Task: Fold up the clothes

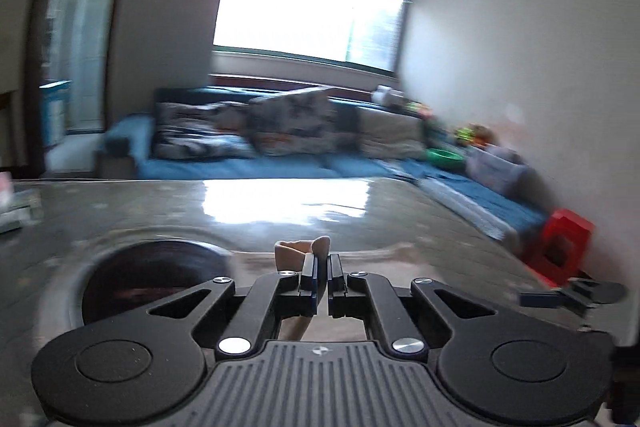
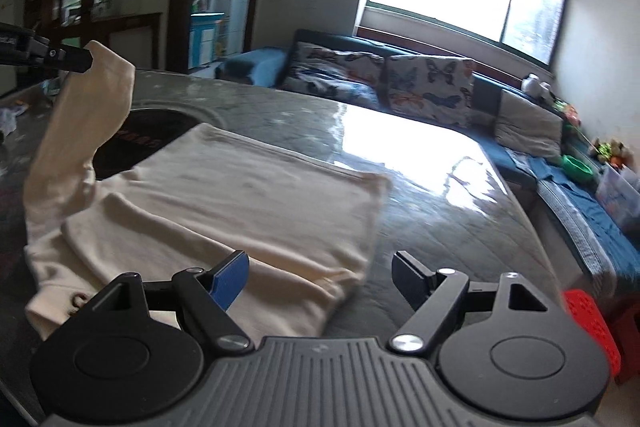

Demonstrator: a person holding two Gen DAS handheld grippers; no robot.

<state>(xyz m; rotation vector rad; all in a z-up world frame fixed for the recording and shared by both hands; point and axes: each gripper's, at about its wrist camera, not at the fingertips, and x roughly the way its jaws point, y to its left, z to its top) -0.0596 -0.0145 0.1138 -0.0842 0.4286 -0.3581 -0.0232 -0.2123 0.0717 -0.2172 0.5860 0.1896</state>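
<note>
A cream garment lies partly folded on the glossy table. My left gripper is shut on a bit of its cream cloth, which sticks up between the fingers. In the right wrist view the left gripper holds one end of the garment lifted above the table at the far left. My right gripper is open and empty, just above the garment's near right corner. It also shows at the right edge of the left wrist view.
A dark round inset sits in the table under the lifted cloth. A blue sofa with butterfly cushions runs along the far side below the window. A red stool stands by the table's right edge. Small clutter lies at the table's far left.
</note>
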